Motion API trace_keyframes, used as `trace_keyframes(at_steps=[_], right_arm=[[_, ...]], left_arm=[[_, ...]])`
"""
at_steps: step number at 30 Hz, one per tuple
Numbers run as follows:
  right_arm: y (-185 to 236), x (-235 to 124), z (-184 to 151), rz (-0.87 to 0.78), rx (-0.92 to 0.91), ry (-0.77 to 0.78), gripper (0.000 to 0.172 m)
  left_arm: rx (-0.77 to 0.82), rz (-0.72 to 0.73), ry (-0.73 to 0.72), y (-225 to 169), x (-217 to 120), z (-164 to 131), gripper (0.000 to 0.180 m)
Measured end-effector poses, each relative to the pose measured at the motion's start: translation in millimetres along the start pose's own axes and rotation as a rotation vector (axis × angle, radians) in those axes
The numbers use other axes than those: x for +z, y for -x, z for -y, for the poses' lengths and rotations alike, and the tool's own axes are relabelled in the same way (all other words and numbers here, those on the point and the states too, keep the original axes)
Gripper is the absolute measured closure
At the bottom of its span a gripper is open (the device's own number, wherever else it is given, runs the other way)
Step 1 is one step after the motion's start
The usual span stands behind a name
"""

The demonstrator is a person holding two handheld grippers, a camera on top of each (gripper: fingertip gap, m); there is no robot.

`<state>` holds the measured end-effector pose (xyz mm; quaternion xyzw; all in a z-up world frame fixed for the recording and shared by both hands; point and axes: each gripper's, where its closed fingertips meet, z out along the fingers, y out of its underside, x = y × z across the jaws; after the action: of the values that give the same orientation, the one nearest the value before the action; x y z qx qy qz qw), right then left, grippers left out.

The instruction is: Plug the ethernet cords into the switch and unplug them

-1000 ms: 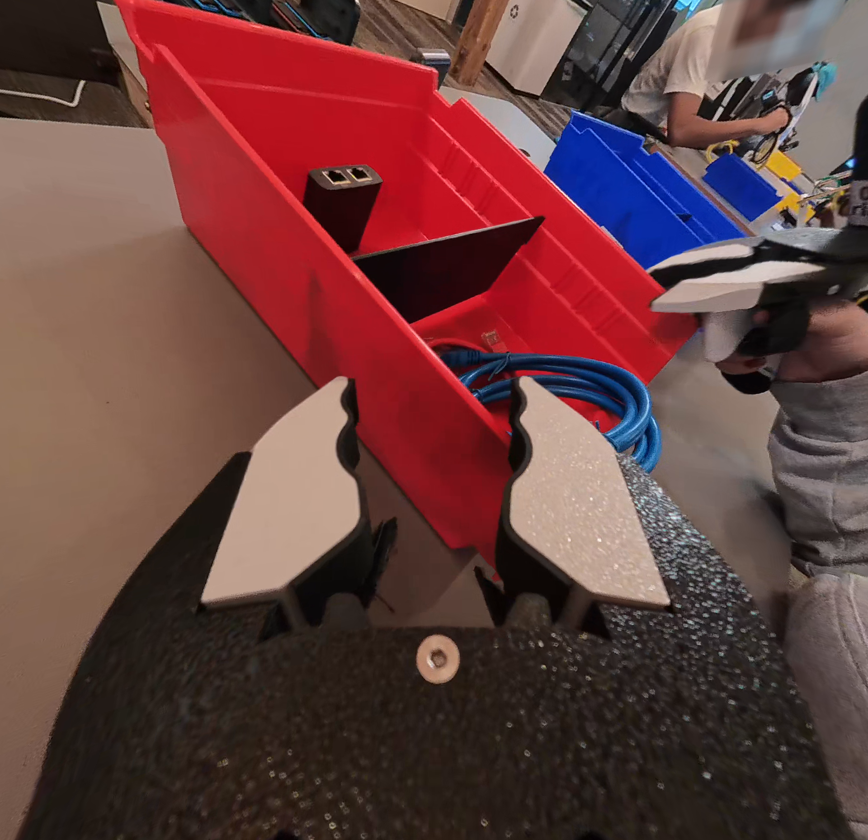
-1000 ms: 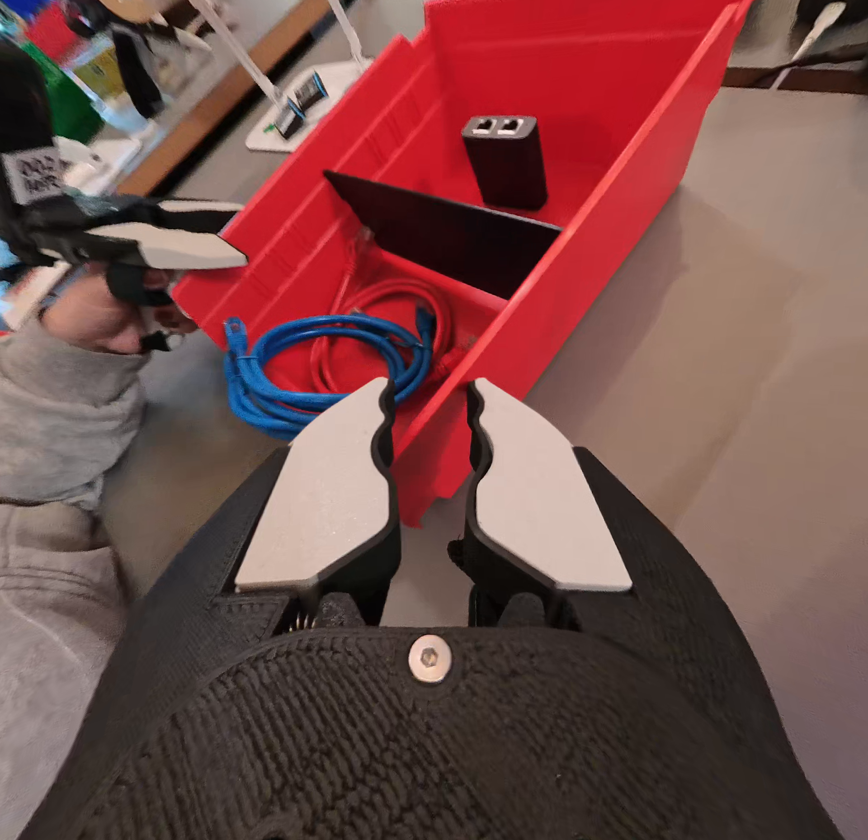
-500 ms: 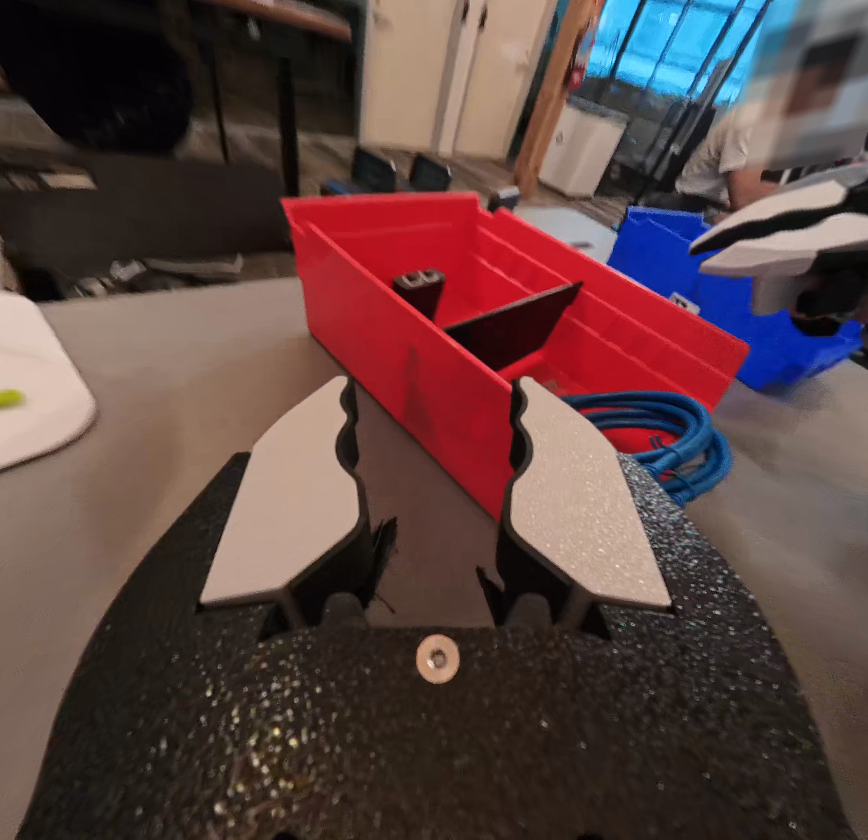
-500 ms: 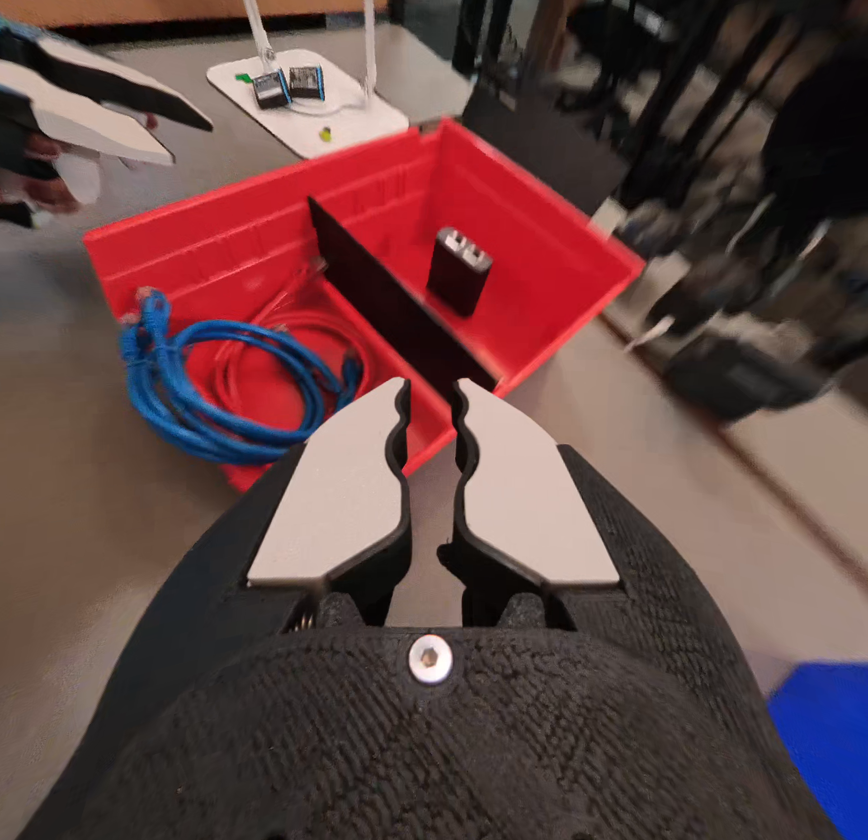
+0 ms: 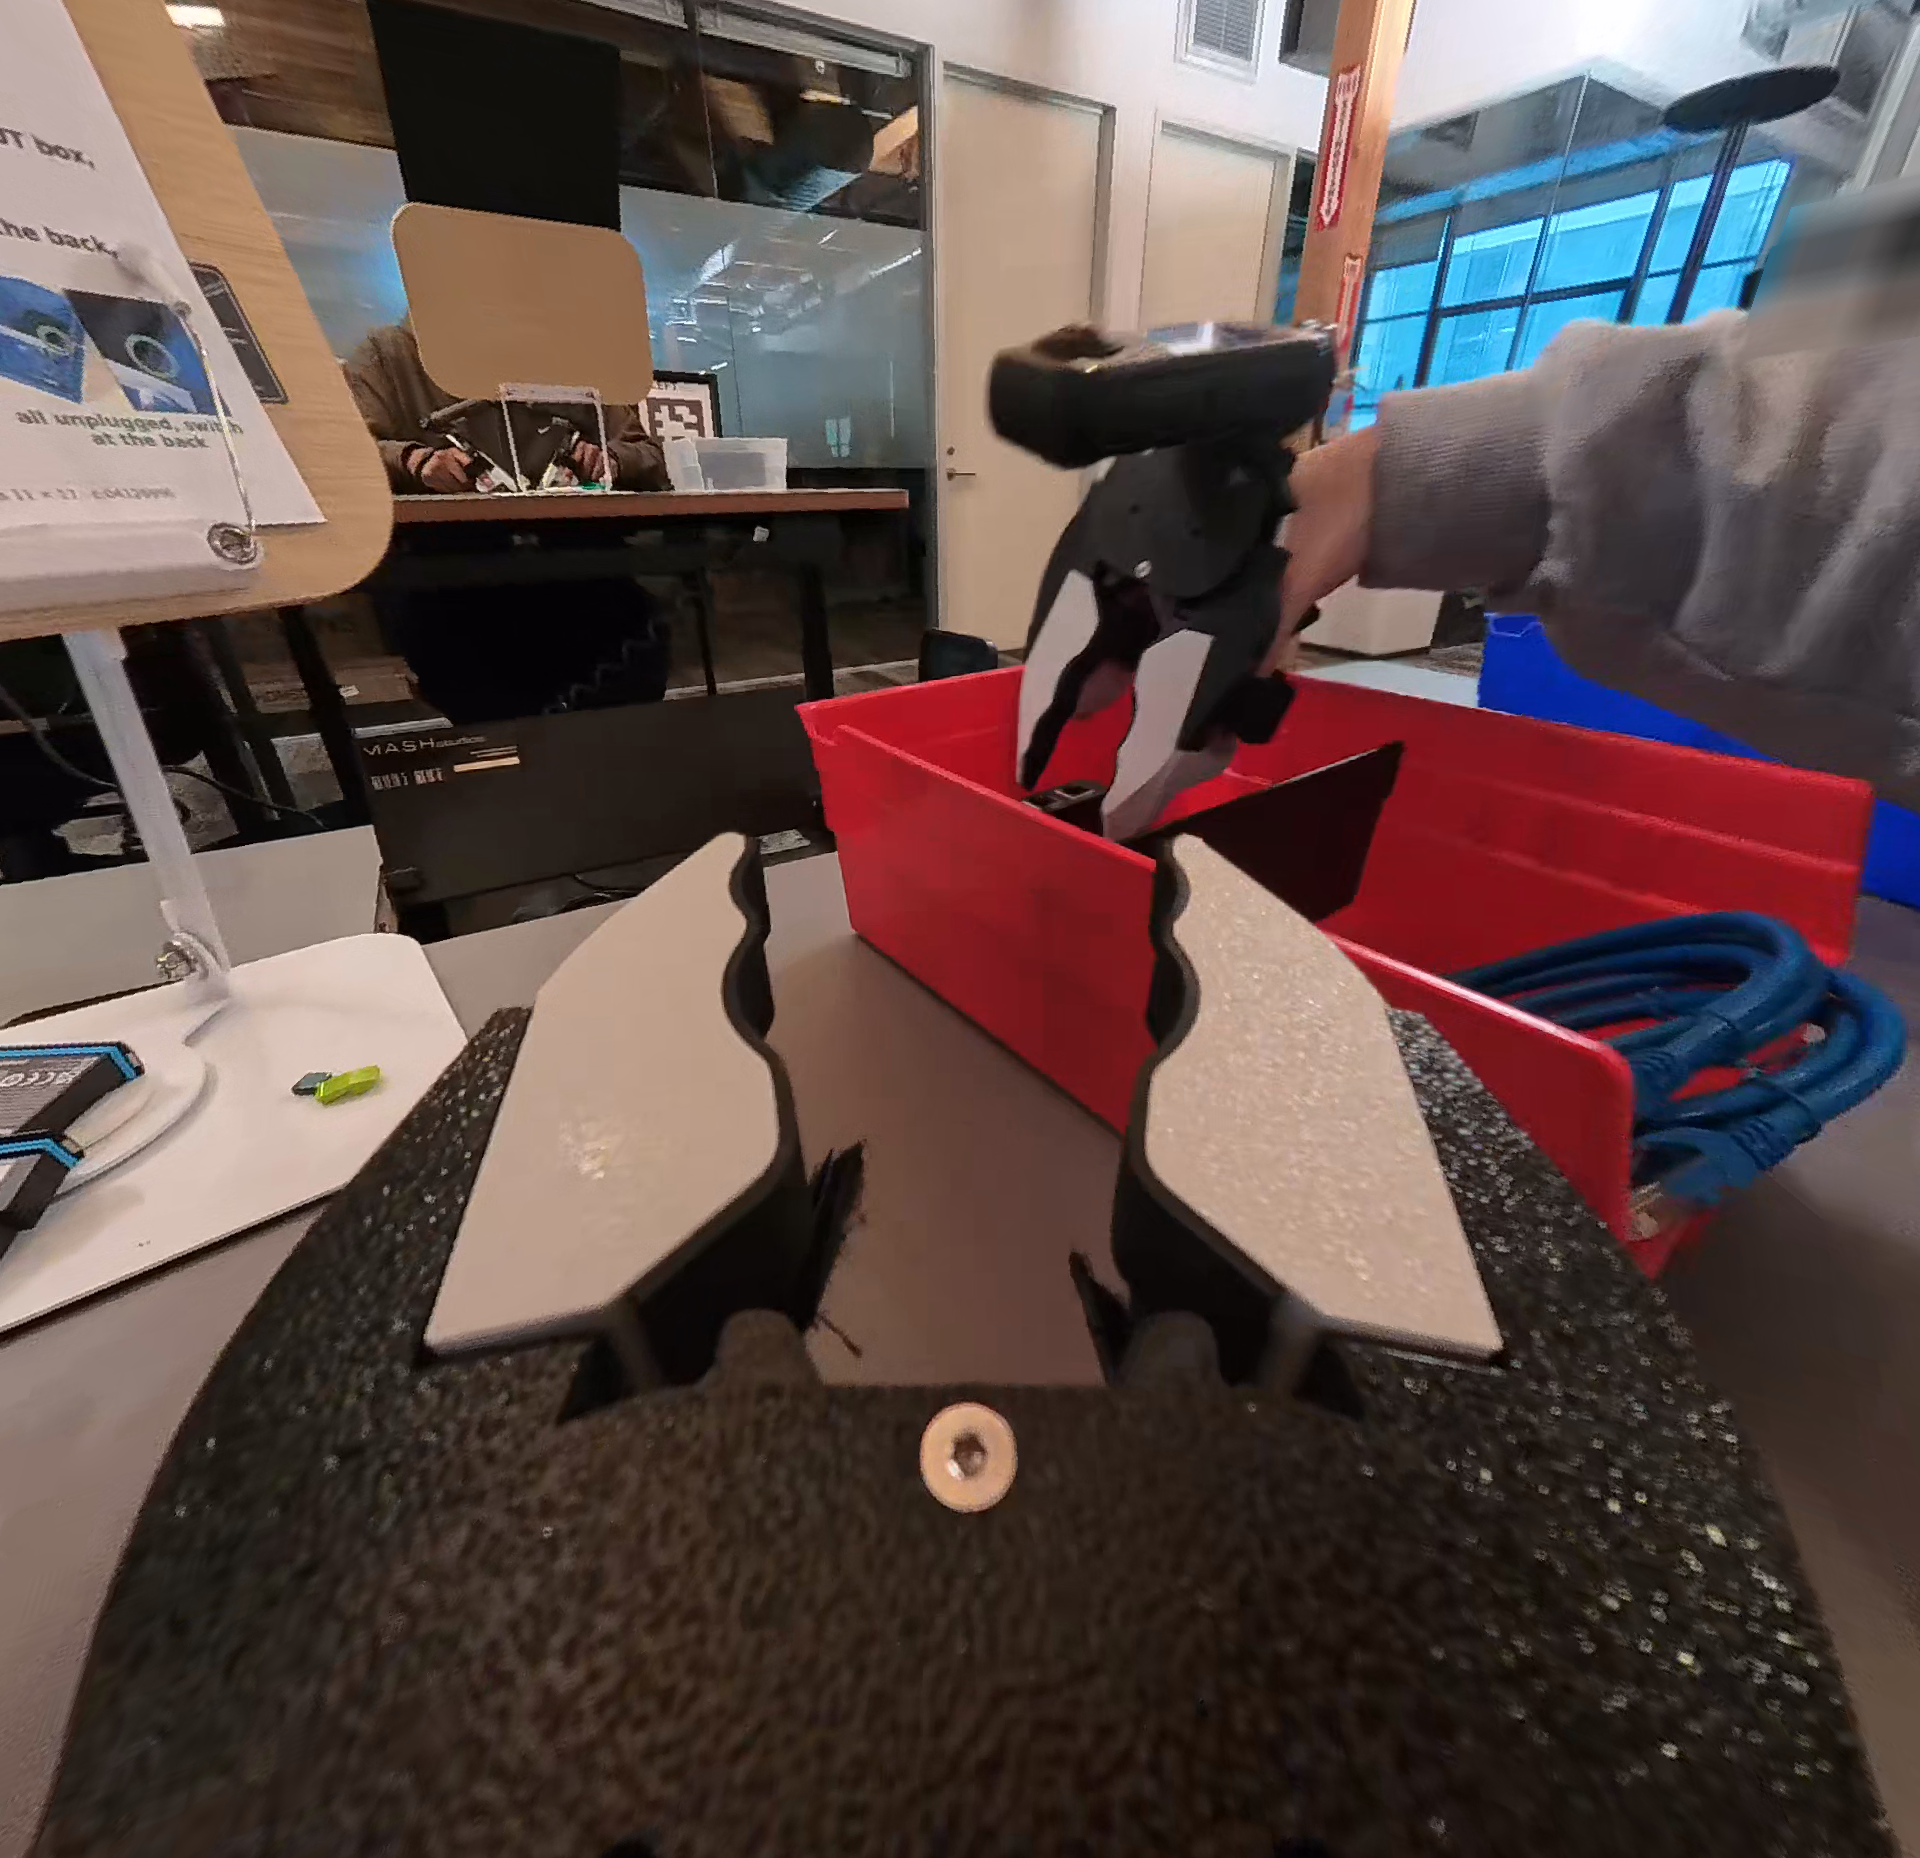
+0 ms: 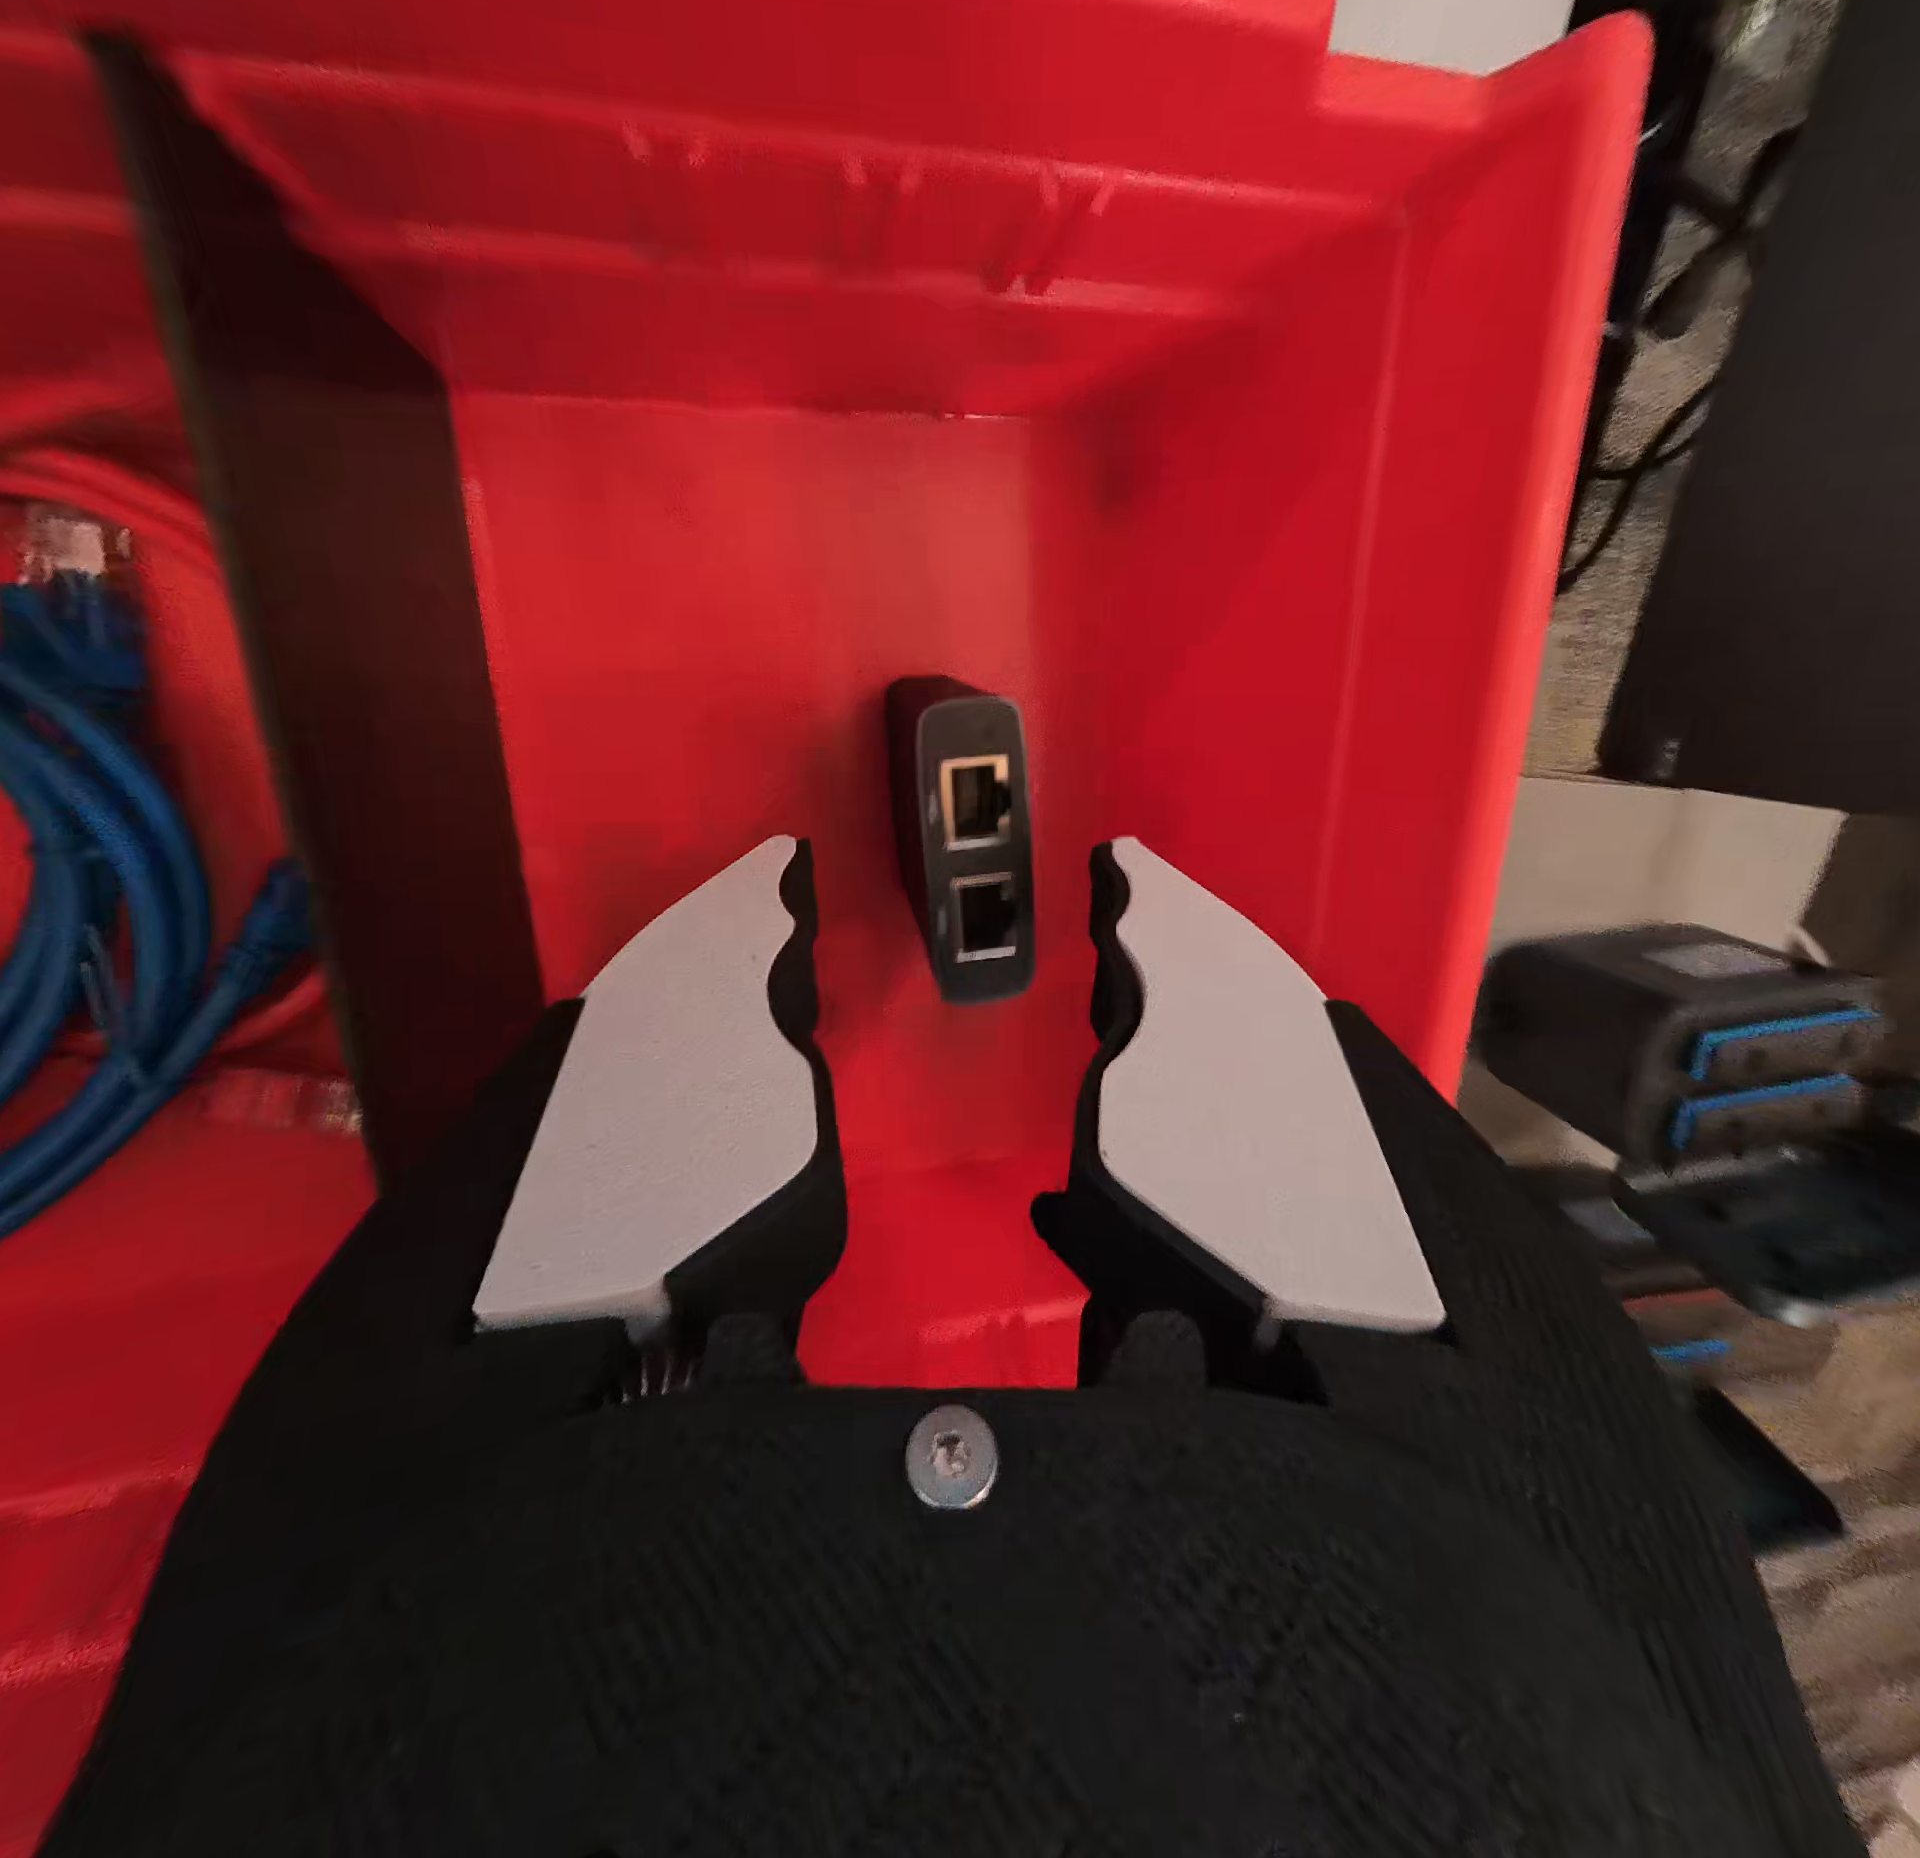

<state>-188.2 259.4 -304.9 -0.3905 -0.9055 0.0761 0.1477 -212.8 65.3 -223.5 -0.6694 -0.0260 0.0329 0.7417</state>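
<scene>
Left wrist view: my left hand-held gripper (image 5: 961, 935) is spread and bare over the tabletop (image 5: 935, 1133), beside the red bin (image 5: 987, 915). Right wrist view: right hand-held gripper (image 6: 951, 899) is spread above the switch (image 6: 971, 842), not touching; blue cords (image 6: 94, 873) lie past the divider (image 6: 343, 665).

A busy workroom around the grey table (image 5: 644, 987)

A white stand base (image 5: 260, 1102) sits on the table at the left, with a small green clip (image 5: 348, 1083) lying on it and black devices with blue edging (image 5: 52, 1076) at its edge; its clear post carries a wooden board (image 5: 260, 281) with a printed sheet (image 5: 114, 354) fastened on. Beyond, a person (image 5: 499, 426) works at a wooden desk (image 5: 644, 504) before glass partitions. A blue bin (image 5: 1662, 728) stands far right, near a wooden pillar (image 5: 1340, 146). In the right wrist view, more black devices with blue stripes (image 6: 1714, 1039) lie at the right.
</scene>
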Motion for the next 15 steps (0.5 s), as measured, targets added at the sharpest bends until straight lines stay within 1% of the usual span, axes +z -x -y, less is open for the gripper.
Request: trace_keyframes(at_steps=[1,2,4,7,9,11,13,15], right_arm=[[-0.1,6.5,0.4,0.031,0.016,0.014,0.122],[2.6,11.5,0.0,0.074,0.030,0.033,0.128],[6.1,16.7,-2.4,0.124,0.029,0.071,0.152],[6.8,10.1,1.1,0.107,-0.016,0.067,0.152],[6.6,-6.0,14.9,0.026,-0.097,-0.013,0.152],[15.7,-31.8,37.5,-0.054,-0.196,-0.135,0.152],[37.2,-62.7,62.3,-0.108,-0.309,-0.270,0.152],[68.3,-91.2,84.7,-0.131,-0.424,-0.389,0.153]], left_arm=[[0.004,-0.004,-0.001,-1.4,0.4,0.6,0.110],[0.007,-0.011,-0.005,-2.9,0.6,1.9,0.110],[0.012,-0.025,-0.021,-5.8,-0.3,6.2,0.109],[0.020,-0.008,-0.052,-3.3,-4.8,14.3,0.105],[0.046,0.005,-0.067,-1.9,-7.6,20.2,0.106],[0.083,0.004,-0.060,-4.1,-8.4,22.9,0.107],[0.115,-0.016,-0.048,-11.3,-8.0,23.6,0.108],[0.150,-0.041,-0.055,-22.2,-8.3,28.3,0.109]])
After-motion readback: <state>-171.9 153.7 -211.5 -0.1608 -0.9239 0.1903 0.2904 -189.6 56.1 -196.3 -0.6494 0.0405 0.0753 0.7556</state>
